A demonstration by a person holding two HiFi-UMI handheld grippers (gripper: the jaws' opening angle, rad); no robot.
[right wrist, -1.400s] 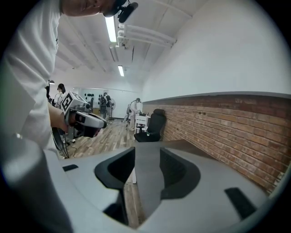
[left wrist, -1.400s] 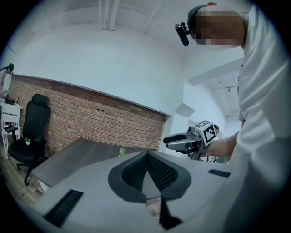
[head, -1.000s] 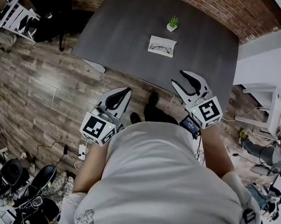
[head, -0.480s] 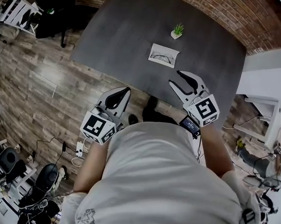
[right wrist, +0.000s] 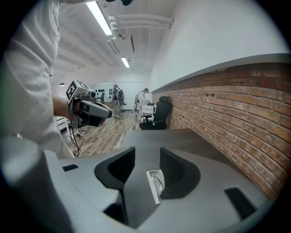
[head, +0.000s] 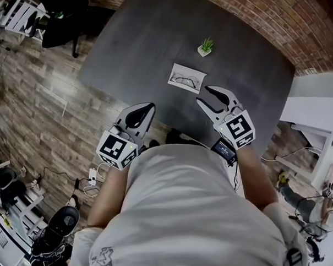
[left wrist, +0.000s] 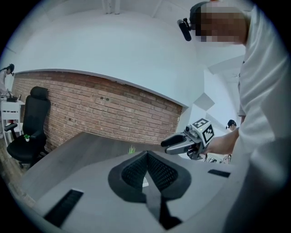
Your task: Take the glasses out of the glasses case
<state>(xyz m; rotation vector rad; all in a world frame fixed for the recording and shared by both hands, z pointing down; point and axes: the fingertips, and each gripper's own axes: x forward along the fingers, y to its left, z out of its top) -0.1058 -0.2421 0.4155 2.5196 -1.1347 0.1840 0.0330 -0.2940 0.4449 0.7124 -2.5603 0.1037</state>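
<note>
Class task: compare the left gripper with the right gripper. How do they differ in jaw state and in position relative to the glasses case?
The left gripper has its jaws together; the right gripper has its jaws apart. The right gripper is nearer the glasses case, which shows between its jaws; the left gripper hangs further back, at the near edge of the table. Both hold nothing.

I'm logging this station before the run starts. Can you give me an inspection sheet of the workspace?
Surface: dark grey table.
Job's things: glasses lying in the open white glasses case.
Clutter: small potted plant beyond the case.
Grippers: left gripper shut, empty; right gripper open, empty; both short of the case.
Cables: power strip with cords on the floor.
Surroundings: brick wall, wood floor, black office chair.
</note>
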